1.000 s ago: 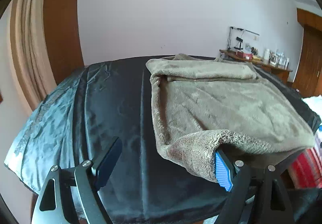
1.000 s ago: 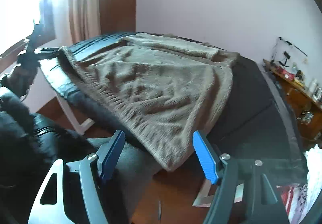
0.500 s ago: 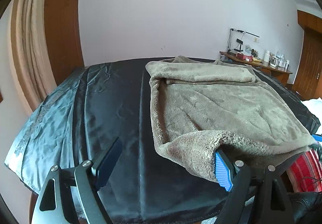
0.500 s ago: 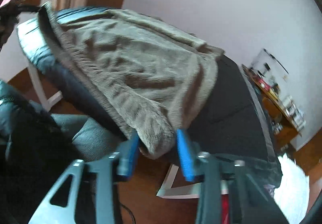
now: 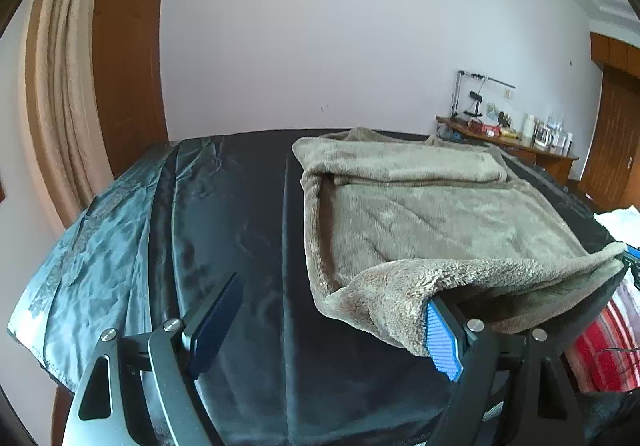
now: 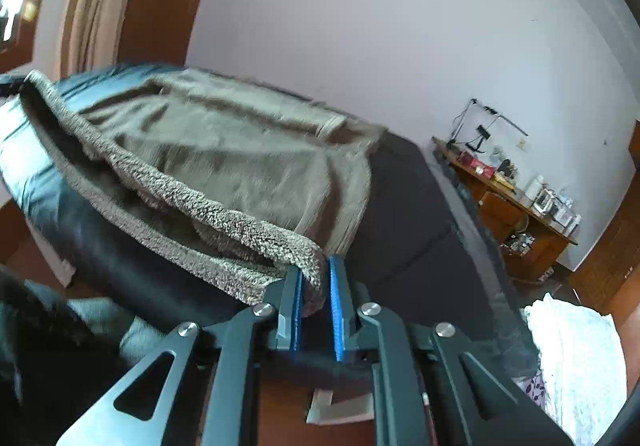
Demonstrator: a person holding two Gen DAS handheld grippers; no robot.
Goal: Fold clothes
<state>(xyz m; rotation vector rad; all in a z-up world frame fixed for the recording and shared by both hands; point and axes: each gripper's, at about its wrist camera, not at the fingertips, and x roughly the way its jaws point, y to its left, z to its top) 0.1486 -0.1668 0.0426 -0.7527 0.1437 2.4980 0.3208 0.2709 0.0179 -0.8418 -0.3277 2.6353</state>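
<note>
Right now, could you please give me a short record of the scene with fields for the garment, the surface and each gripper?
garment: fuzzy grey-brown fleece garment, spread flat, far edge folded over
surface: table under a shiny black cloth
left gripper: jaws wide apart; near left corner of the garment draped over its blue right pad, not pinched
right gripper: jaws closing, near right corner of the garment between the blue pads
background: wooden side desk with clutter, by the pale wall
</note>
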